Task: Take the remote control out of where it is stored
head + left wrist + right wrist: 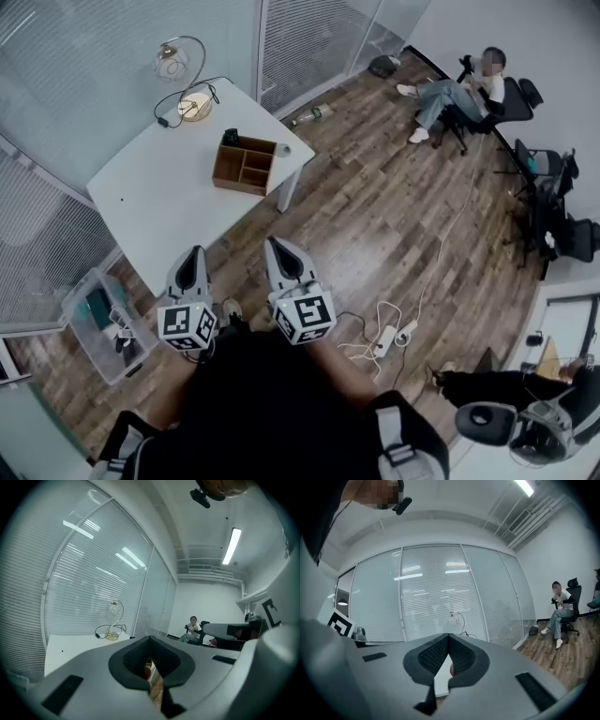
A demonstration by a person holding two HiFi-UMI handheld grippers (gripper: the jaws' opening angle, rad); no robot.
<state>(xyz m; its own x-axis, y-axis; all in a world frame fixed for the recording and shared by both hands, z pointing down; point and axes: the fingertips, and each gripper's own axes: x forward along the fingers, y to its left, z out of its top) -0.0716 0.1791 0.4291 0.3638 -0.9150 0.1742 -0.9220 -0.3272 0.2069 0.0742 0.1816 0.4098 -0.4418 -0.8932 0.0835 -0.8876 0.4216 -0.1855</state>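
Wooden organiser (246, 165) sits well ahead of left gripper (196, 253) and right gripper (275, 244), both pressed together, empty. Approach step: close in, then spread jaws for the likely remote control (231, 137), the dark item at its far corner.

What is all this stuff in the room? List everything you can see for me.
table: one, white, upper left by the glass wall
organiser box: one, brown wood, open compartments, on the table's right end
desk lamp: one, gold base, black cable, table's far corner
small black object: one, on the table beside the box, too small to identify
bottle: one, lying on the wooden floor beyond the table
storage bin: one, clear plastic, on the floor at left
power strip: one, white, on the floor with cables
seated person: one, top right
office chairs: several, black, right edge
left gripper: grey, jaws together, empty
right gripper: grey, jaws together, empty
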